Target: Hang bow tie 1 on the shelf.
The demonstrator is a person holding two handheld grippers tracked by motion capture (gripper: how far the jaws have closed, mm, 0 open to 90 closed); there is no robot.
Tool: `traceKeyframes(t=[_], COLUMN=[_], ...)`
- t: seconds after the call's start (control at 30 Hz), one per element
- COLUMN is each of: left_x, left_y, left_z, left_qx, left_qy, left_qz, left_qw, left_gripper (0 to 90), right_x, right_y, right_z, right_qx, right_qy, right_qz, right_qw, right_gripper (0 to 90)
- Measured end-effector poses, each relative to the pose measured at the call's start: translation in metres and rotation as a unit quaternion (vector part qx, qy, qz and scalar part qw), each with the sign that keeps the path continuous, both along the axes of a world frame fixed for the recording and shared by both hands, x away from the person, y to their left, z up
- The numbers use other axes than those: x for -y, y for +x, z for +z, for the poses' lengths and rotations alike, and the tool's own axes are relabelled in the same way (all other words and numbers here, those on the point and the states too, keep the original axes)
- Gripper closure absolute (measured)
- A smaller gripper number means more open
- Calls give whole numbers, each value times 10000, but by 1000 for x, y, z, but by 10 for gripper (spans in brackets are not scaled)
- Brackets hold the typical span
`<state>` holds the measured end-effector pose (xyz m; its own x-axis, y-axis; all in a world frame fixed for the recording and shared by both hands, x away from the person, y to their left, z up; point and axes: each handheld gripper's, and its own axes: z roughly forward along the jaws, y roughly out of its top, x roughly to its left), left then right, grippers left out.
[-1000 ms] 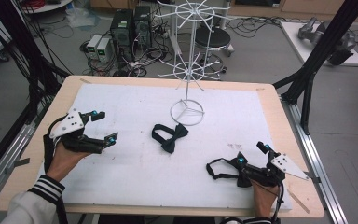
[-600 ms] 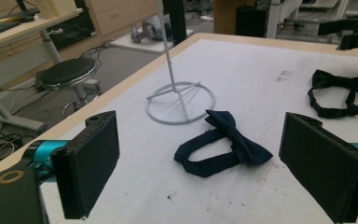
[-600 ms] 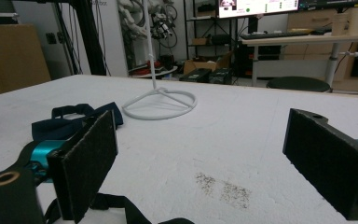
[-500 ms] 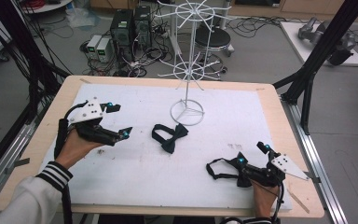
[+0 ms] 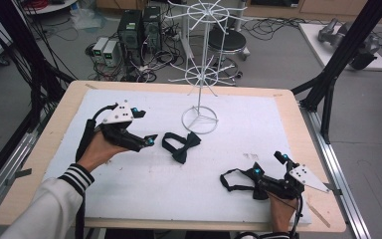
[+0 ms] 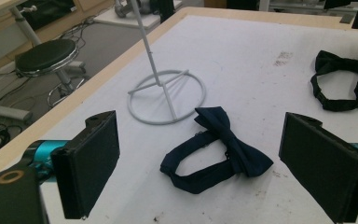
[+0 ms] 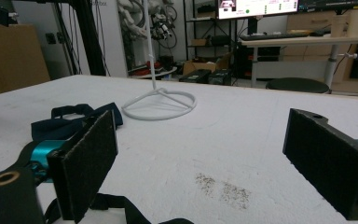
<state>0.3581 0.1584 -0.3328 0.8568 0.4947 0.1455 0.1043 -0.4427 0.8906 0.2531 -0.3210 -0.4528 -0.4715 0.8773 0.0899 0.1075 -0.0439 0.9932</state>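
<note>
Now nearer, left tool wide, beside bow tie

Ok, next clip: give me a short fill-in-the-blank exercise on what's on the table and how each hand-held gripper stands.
1. The left hand-held gripper has its jaws ____, aimed at the dark blue bow tie.
2. The bow tie lies flat beside the ring base of the white wire ____.
3. A second, black bow tie lies by the ____ hand-held gripper.
4. The number of bow ties on the white table cover is ____.

Missing words: open; stand; right; two
</note>
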Motion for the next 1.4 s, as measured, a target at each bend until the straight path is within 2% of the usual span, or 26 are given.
traceKeyframes(t=[0.33,0.43,0.67,1.0,1.2,1.4], left_x=[22,30,45,56,66,79], left_y=[10,13,17,23,28,34], left_z=[4,2,-5,-11,-16,-23], left_qx=[-199,-276,-421,-591,-760,-969], left_qy=[203,194,413,543,641,824], left_qz=[-6,-17,-80,-47,-118,-140], left_qw=[9996,9994,9982,9968,9950,9918], left_gripper=[127,127,127,127,127,132], right_x=[0,0,0,0,0,0], right_y=[0,0,0,0,0,0], right_z=[0,0,0,0,0,0], right_qx=[7,0,16,15,9,9], right_qy=[-10,-3,-8,-11,-6,8], right_qz=[-3,-5,-7,-7,-13,-16], right_qw=[10000,10000,10000,10000,10000,10000], right_gripper=[93,93,93,93,93,93])
